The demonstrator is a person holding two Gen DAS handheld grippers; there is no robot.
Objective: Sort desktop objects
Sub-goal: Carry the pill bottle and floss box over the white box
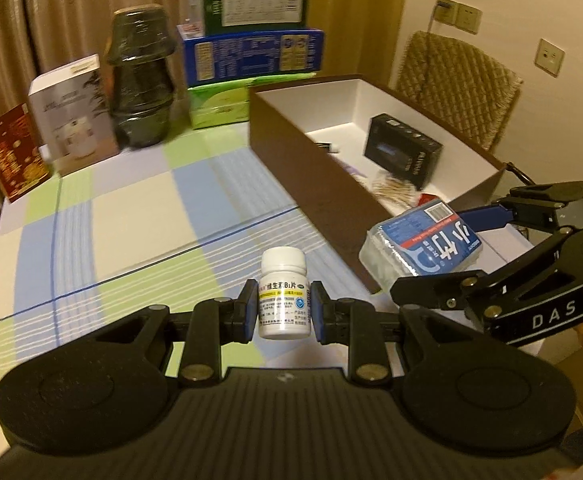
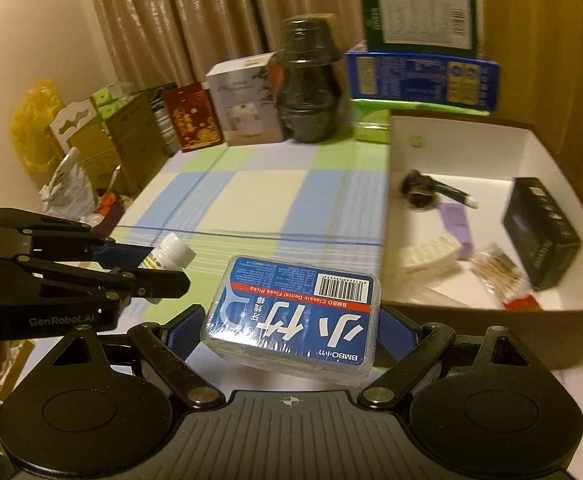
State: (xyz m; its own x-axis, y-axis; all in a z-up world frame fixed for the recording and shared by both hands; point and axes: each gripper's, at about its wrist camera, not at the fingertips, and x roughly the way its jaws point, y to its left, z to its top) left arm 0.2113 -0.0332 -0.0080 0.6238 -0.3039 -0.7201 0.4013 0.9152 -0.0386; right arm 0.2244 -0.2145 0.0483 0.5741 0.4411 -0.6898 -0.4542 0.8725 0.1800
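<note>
Left tool (image 1: pixel 284 312) angled down, clamped on a white pill bottle (image 1: pixel 283 294) held upright above the checked worktop (image 1: pixel 139 200). Right tool (image 2: pixel 291 330) beside it, spread wide around a flat floss pack (image 2: pixel 295 312), gripped near the box edge. Curtains (image 1: pixel 51 8) behind. Inside the open box (image 2: pixel 471 148): black carton (image 2: pixel 541 232), brush, packets.

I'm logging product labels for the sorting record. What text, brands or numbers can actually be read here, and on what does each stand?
"BMBO Classic Dental Floss Picks", "小竹" and "BMBO小竹": floss pick pack held in the right gripper.
"维生素B1片": white pill bottle held in the left gripper.
"DAS": right gripper's body, left wrist view.
"GenRobot.AI": left gripper's body, right wrist view.
Barcode digits, bottle fine print and text on the stacked boxes: too small or blurred.
</note>
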